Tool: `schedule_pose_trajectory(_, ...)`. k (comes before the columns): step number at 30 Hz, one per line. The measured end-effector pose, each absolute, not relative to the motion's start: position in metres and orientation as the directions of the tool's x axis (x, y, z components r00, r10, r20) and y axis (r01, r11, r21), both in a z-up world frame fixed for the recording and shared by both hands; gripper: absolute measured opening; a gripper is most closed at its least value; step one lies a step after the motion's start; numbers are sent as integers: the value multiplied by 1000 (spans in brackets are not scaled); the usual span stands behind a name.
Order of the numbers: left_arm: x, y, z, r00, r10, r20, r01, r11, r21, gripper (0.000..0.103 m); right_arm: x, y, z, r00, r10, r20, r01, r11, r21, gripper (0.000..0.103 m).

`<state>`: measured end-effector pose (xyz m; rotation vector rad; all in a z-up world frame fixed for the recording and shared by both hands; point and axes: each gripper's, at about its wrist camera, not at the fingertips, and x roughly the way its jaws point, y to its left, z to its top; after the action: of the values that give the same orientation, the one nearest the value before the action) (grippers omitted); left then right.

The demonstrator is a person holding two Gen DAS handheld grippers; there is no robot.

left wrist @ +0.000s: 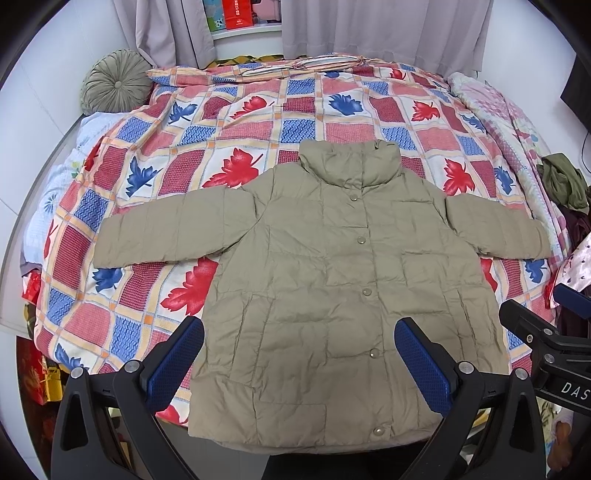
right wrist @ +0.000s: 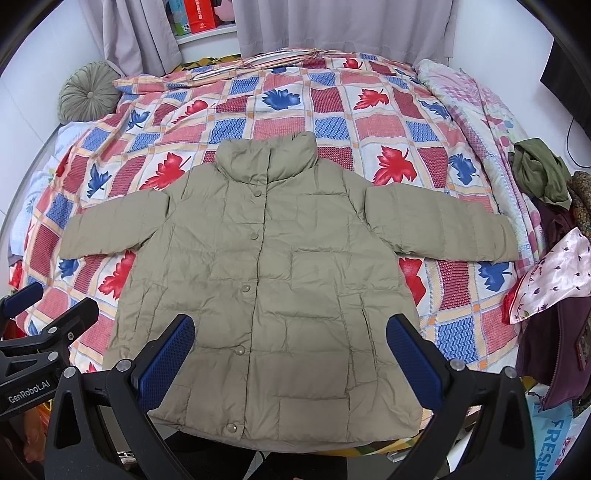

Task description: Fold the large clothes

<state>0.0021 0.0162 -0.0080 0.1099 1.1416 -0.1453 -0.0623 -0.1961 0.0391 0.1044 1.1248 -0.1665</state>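
A khaki quilted jacket (left wrist: 332,280) lies flat and face up on the bed, snapped shut, collar away from me and both sleeves spread out to the sides. It also shows in the right wrist view (right wrist: 266,280). My left gripper (left wrist: 299,332) is open and empty, held above the jacket's lower hem. My right gripper (right wrist: 290,328) is open and empty, also above the hem area. The right gripper shows at the right edge of the left wrist view (left wrist: 546,325), and the left gripper at the left edge of the right wrist view (right wrist: 37,325).
The bed carries a red, blue and white leaf-patterned quilt (left wrist: 229,122). A round grey-green cushion (left wrist: 114,81) sits at the far left corner. A pile of clothes (right wrist: 546,192) and a pink satin cloth (right wrist: 554,273) lie at the right edge. Curtains (right wrist: 332,26) hang behind.
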Motion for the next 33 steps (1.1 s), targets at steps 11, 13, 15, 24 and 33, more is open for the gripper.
schedule_pose_trajectory(11, 7, 42, -29, 370, -70, -927, 136, 991, -20, 103, -55, -182, 20, 398, -72, -914, 186, 983, 3, 103)
schedule_pose_trajectory(13, 9, 46, -33, 360, -64, -931, 131, 991, -17, 103, -55, -179, 18, 405, -57, -912, 176, 984, 16, 103)
schedule_pose_trajectory(15, 12, 51, -37, 360, -49, -931, 121, 993, -5, 103, -54, -175, 15, 403, -39, -915, 159, 987, 28, 103)
schedule_pose_trajectory(24, 57, 104, -97, 327, -16, -945, 57, 998, 3, 103, -32, -144, -15, 309, -21, -951, 104, 994, 12, 103)
schedule_pose_trajectory(33, 129, 221, -195, 333, -114, -936, -223, 955, -195, 103, -2, -104, -75, 259, 5, -966, 19, 1000, 10, 103)
